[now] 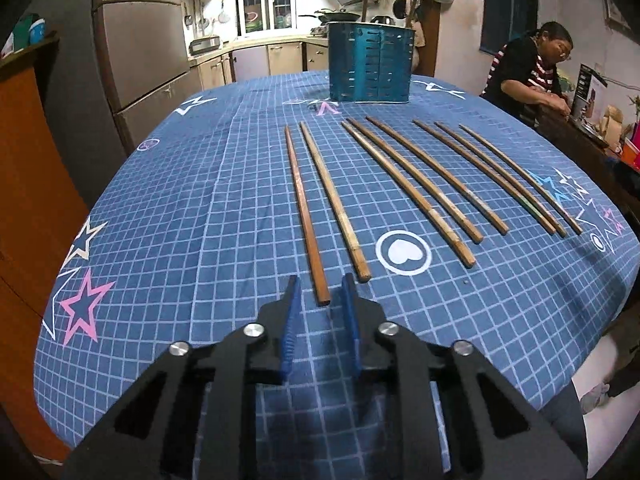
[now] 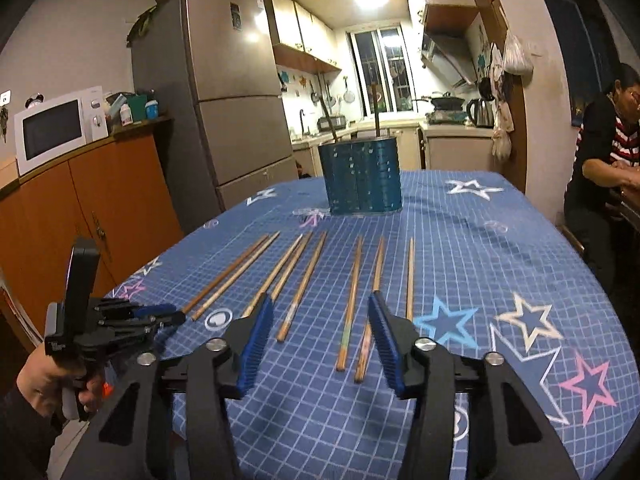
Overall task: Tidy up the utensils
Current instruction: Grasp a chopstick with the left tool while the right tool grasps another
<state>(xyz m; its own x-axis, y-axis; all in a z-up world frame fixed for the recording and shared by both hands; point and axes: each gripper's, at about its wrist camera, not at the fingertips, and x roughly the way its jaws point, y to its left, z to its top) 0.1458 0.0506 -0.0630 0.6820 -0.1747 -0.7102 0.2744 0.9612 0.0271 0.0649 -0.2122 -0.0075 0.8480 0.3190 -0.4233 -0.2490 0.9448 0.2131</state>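
Note:
Several wooden chopsticks lie in a row on the blue grid tablecloth; they also show in the right wrist view. A blue perforated utensil holder stands at the far side, and in the right wrist view two chopsticks stand in it. My left gripper is open and empty, its jaws on either side of the near end of the leftmost chopstick. My right gripper is open wide and empty, above the near ends of the middle chopsticks. The left gripper also shows in the right wrist view.
A seated person is at the right, beside another table. A fridge and an orange cabinet with a microwave stand left of the table. The table edge curves close at left and right.

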